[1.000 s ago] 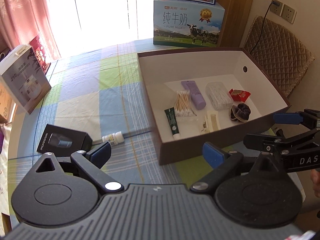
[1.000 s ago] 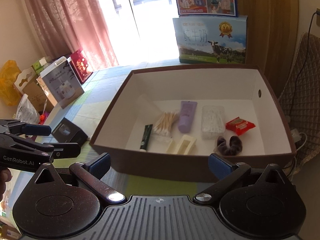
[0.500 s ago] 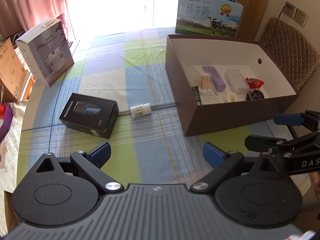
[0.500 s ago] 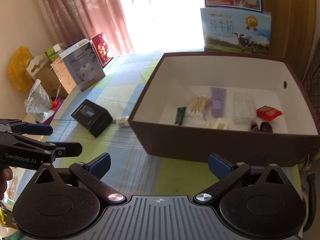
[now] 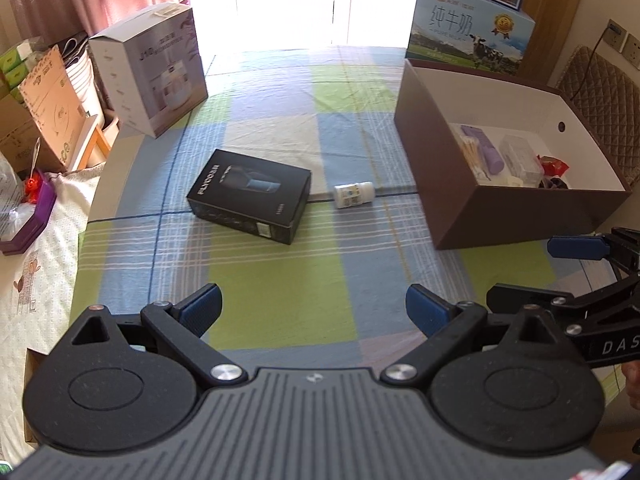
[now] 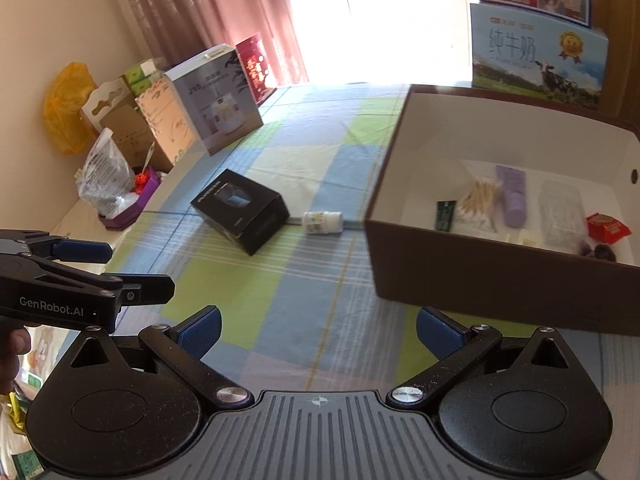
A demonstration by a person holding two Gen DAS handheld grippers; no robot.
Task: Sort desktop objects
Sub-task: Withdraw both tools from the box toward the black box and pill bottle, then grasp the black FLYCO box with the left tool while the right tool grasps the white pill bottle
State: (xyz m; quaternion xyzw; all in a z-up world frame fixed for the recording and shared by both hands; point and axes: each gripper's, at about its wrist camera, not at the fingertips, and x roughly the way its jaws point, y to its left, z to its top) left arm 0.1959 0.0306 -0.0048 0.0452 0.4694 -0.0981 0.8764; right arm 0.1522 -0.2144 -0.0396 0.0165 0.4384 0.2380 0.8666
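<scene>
Item: desk sorting, part done.

Receptacle — a brown box (image 5: 448, 184) with a white lining, set at the right of the checked cloth (image 5: 280, 288). Already held inside, as seen from the right wrist: cotton swabs (image 6: 478, 196), a purple tube (image 6: 514, 196), a green tube (image 6: 445, 215), a clear case (image 6: 560, 212), a red packet (image 6: 606, 228), a dark scrunchie (image 6: 598, 251) and a pale small piece (image 6: 524, 237) whose kind cannot be told. All are laid on the box floor, loosely in a row.

Outstanding — two things are left on the cloth, to the left of the box. A black carton (image 5: 249, 196) is lying flat; a small white bottle (image 5: 354, 195) is lying on its side just beside the carton's right end, between carton and box and apart from both.

Left gripper (image 5: 314, 310): jaws are spread wide, nothing is held; it is kept low over the near cloth, pointed toward the carton and bottle.

Right gripper (image 6: 318, 328): jaws likewise spread wide and empty, near the box's front corner.

Not counted as desk items, by judgement: a white appliance box (image 5: 150, 80) and a milk carton (image 5: 468, 40) at the far edge, and clutter off the table at left.

Progress: most is judged to be done, seven pieces boxed and two remaining. The bottle is judged the easier pick — narrow enough for the jaws, though it may roll. The carton may be too broad across its flat face and may have to be gripped across its shorter side.
</scene>
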